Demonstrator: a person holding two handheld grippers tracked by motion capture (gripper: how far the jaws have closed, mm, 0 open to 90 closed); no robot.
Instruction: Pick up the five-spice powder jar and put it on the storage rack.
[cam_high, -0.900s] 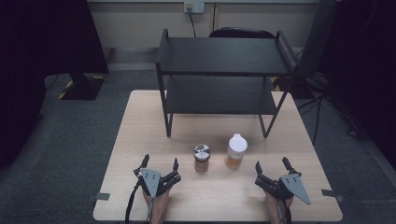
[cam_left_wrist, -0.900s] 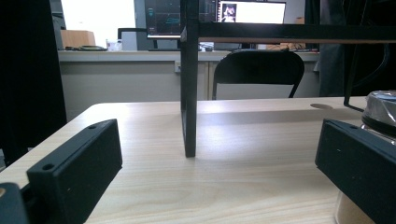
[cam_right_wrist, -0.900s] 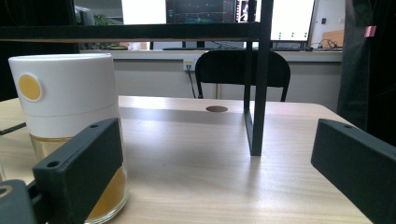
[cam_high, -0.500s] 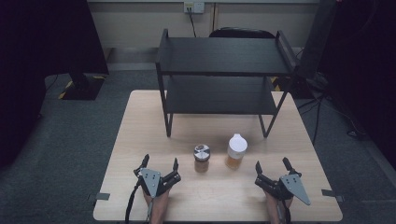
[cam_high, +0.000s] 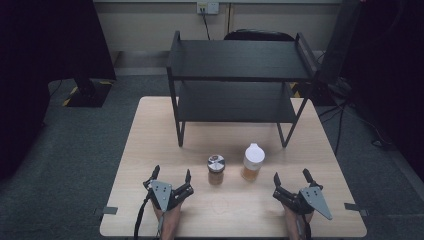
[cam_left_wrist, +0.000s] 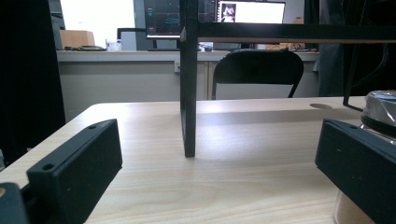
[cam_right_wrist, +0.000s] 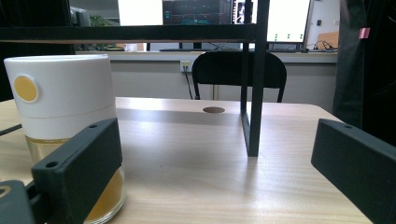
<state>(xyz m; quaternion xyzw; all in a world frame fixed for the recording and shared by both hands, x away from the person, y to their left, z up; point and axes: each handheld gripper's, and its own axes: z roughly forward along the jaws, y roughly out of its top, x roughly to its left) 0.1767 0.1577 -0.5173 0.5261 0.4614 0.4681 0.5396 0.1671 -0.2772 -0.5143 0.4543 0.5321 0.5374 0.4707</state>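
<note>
Two jars stand on the wooden table (cam_high: 150, 145) in front of a black two-tier shelf (cam_high: 240, 60). The small jar with a silver lid (cam_high: 216, 169) holds brown contents; its edge shows at the right of the left gripper view (cam_left_wrist: 380, 109). The white-capped jar of amber liquid (cam_high: 252, 162) stands to its right and rises at the left of the right gripper view (cam_right_wrist: 65, 121). My left gripper (cam_high: 171, 176) rests open near the front edge, left of the silver-lidded jar. My right gripper (cam_high: 291, 176) rests open to the right of the white-capped jar. Nothing is between either pair of jaws.
The shelf's front legs (cam_left_wrist: 188, 93) (cam_right_wrist: 252, 93) stand on the table beyond the jars. A black chair (cam_high: 257, 35) sits behind the table. A round hole (cam_right_wrist: 214, 110) marks the tabletop. Tape tabs (cam_high: 109, 210) stick at the front corners.
</note>
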